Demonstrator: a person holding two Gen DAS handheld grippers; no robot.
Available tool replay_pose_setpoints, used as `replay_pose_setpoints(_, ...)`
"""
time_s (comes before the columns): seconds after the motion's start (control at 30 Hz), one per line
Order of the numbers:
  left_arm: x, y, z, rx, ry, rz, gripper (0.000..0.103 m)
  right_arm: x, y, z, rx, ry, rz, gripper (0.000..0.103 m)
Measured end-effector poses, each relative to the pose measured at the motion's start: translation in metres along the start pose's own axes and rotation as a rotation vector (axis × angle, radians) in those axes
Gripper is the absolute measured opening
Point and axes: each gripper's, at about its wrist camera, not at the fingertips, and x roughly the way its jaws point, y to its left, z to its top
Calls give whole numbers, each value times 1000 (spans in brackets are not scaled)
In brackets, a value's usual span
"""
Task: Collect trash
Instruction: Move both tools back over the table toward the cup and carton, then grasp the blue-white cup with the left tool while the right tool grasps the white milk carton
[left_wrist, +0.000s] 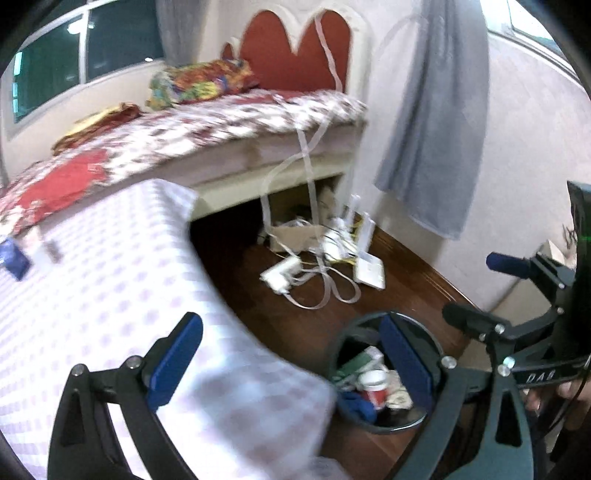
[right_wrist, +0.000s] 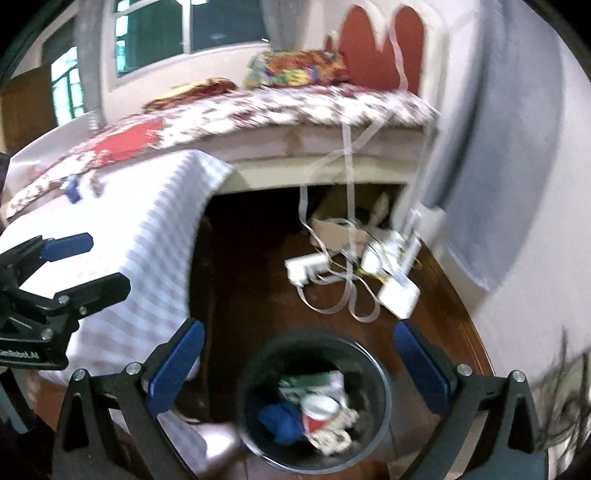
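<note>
A round black trash bin (right_wrist: 384, 406) stands on the wooden floor beside a table with a checked cloth (right_wrist: 147, 236). Inside lie a red-and-white paper cup (right_wrist: 318, 412), a blue crumpled item (right_wrist: 279, 421), a green-and-white carton (right_wrist: 310, 382) and a patterned wrapper (right_wrist: 332, 435). My right gripper (right_wrist: 295, 365) is open and empty, right above the bin. My left gripper (left_wrist: 291, 362) is open and empty, over the table's edge, with the bin (left_wrist: 428, 343) behind its right finger. The cup also shows in the left wrist view (left_wrist: 373, 387). A small blue packet (left_wrist: 14, 258) lies on the cloth at the far left.
A bed (left_wrist: 221, 125) with a floral cover stands behind the table. White power adapters and flat cables (left_wrist: 317, 266) and a cardboard box (left_wrist: 295, 236) lie on the floor under it. A grey curtain (left_wrist: 436, 129) hangs at the right wall.
</note>
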Motion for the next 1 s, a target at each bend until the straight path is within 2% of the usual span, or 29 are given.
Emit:
replay_pose_setpoints(0.17,-27,74,-13,-85,-24,116,97,15,52,27,-45,-28,112,103)
replay_pose_setpoints(0.27,-45,127,-28,-154,-31,206,97,32,94,40,-107,17,191,103)
replay_pose_setpoints(0.3,-48,137,-30,-169,-30,228,97,37,112,45,-144,42,208,103)
replay_pose_setpoints(0.47,-70,211,-49,-265,-28,361,97,51,205,71,-297,18,265,103)
replay_pose_setpoints(0.6,-76,260,-56,-346,-41,411,97,69,269,93,-384,-5,303,103)
replay_pose_setpoints(0.73,-66,300,-59,-395,-31,440,97,101,323,116,-446,2,320,103)
replay_pose_setpoints(1.0,-43,362,-59,-435,-2,452,97,175,386,161,-449,17,346,102)
